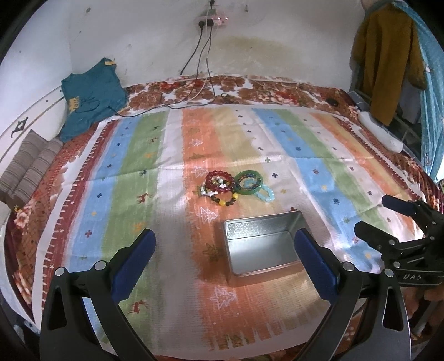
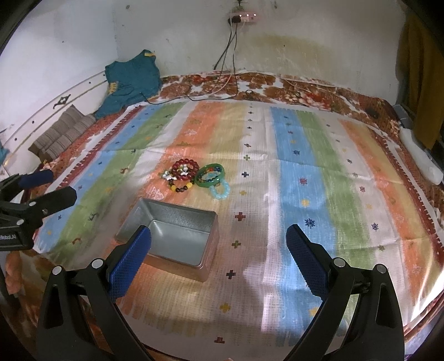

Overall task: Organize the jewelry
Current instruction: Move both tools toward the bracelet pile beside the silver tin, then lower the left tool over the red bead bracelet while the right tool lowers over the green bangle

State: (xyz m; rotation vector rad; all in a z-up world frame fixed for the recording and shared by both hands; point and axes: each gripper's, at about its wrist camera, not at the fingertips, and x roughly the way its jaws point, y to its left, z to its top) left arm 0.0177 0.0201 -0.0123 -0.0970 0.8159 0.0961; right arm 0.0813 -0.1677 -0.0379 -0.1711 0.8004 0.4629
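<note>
Left gripper [image 1: 224,244]: jaws spread wide, nothing between them; blue-padded fingers [image 1: 133,266] hang over the cloth, the right-hand pad overlapping the near corner of the tin in view.

Right gripper [image 2: 219,244]: jaws likewise wide and empty; its left finger [image 2: 130,261] lies across the tin's near-left wall in view. Whether either pad touches the tin cannot be told.

Metal tin [image 1: 260,247]: rectangular, open-topped, silver inside, empty; at 12 o'clock from the left gripper, 10 o'clock from the right.

Bracelet pile [image 1: 236,186]: beyond the tin, apart from it, at 12 o'clock in the left view. Dark red bead bracelet [image 1: 220,180] on the left of the pile; green bangle [image 1: 248,183] touching it at 3 o'clock; pale blue bead bracelet [image 1: 265,194] at the bangle's 5 o'clock; brown-and-yellow bead bracelet [image 1: 226,200] nearest the tin.

Striped cloth [image 1: 138,166]: spread flat over a floral bedsheet [image 1: 249,89].

Teal garment [image 1: 88,94]: against the wall at 10 o'clock.

Cables [image 1: 199,55]: hanging from a wall socket [image 1: 212,20] at 12 o'clock.
</note>
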